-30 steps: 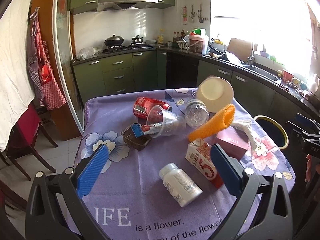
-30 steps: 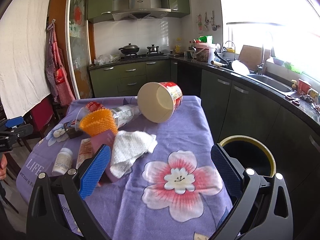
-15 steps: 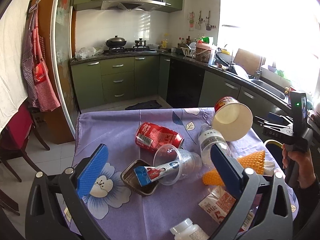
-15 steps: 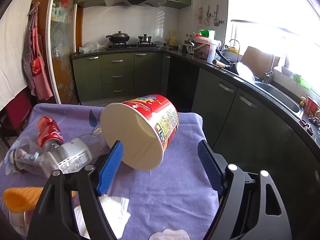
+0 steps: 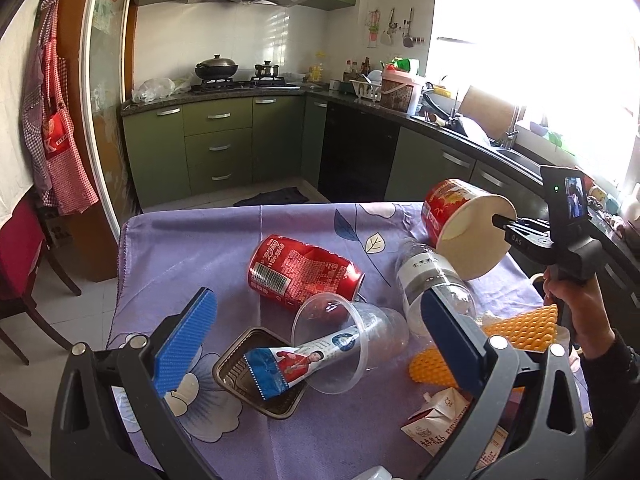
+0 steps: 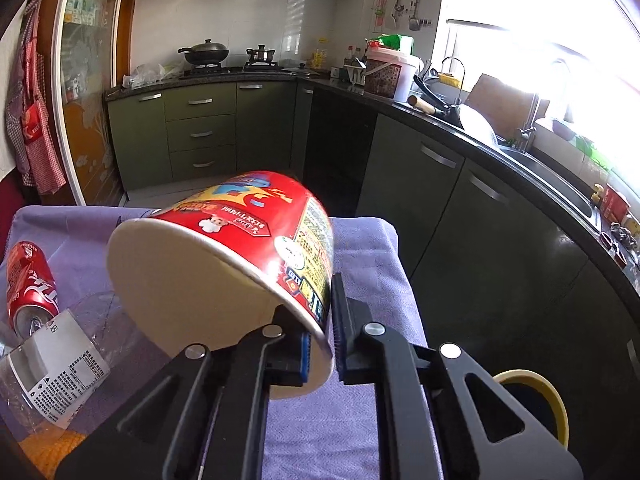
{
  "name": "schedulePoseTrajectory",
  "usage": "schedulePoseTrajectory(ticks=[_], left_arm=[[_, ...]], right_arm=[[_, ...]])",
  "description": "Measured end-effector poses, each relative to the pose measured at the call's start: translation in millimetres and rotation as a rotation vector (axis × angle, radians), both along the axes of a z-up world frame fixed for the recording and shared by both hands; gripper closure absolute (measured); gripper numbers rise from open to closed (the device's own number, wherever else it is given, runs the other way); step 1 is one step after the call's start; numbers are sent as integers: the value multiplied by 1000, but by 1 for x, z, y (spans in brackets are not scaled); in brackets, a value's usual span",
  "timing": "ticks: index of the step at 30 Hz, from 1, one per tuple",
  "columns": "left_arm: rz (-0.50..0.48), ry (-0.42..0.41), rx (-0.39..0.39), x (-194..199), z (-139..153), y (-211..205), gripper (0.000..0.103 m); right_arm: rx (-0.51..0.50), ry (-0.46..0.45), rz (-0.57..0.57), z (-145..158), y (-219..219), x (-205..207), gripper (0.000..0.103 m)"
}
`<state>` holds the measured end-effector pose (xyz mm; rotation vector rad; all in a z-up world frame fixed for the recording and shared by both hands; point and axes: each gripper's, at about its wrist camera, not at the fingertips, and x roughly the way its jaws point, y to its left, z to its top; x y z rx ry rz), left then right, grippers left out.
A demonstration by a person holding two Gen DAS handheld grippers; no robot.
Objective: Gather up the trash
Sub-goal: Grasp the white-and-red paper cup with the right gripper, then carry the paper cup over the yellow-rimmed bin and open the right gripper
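My right gripper (image 6: pixel 320 344) is shut on the rim of a red instant-noodle cup (image 6: pixel 240 256), which lies on its side at the far right of the purple tablecloth (image 6: pixel 360 248); the cup also shows in the left wrist view (image 5: pixel 460 224). My left gripper (image 5: pixel 316 336) is open and empty above a crushed red cola can (image 5: pixel 304 272), a clear plastic cup (image 5: pixel 348 344) with a printed wrapper (image 5: pixel 304 360) in it, a dark foil tray (image 5: pixel 256 380) and a clear plastic bottle (image 5: pixel 432 280).
An orange foam net (image 5: pixel 500 340) and a milk carton (image 5: pixel 440 428) lie at the table's right front. A yellow-rimmed bin (image 6: pixel 532 404) stands on the floor right of the table. Green kitchen cabinets (image 5: pixel 224 148) are behind; a red chair (image 5: pixel 20 248) stands left.
My right gripper has moved in and closed on the noodle cup's rim. My left gripper has moved forward over the can, cup and tray, staying open.
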<state>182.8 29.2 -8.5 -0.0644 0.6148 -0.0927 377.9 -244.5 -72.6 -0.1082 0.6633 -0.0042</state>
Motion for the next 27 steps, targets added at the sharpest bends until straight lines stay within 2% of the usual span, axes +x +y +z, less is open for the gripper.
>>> schedulePoseTrajectory(ticks=[5, 9, 13, 17, 21, 27], left_arm=[[-6, -14, 6, -5, 5, -1, 6], [-15, -40, 14, -16, 15, -4, 6], [-30, -66, 27, -30, 25, -9, 6], [-44, -85, 28, -43, 33, -12, 6], [-60, -95, 33, -52, 37, -20, 6], [-70, -101, 53, -63, 42, -31, 6]], right_arm=[[71, 44, 7, 11, -12, -1, 99], [136, 88, 12, 39, -39, -12, 99], [210, 186, -3, 69, -88, -26, 99], [252, 291, -93, 88, -153, -46, 99], [317, 392, -219, 81, -225, -64, 99], [367, 520, -351, 28, -296, -72, 99]])
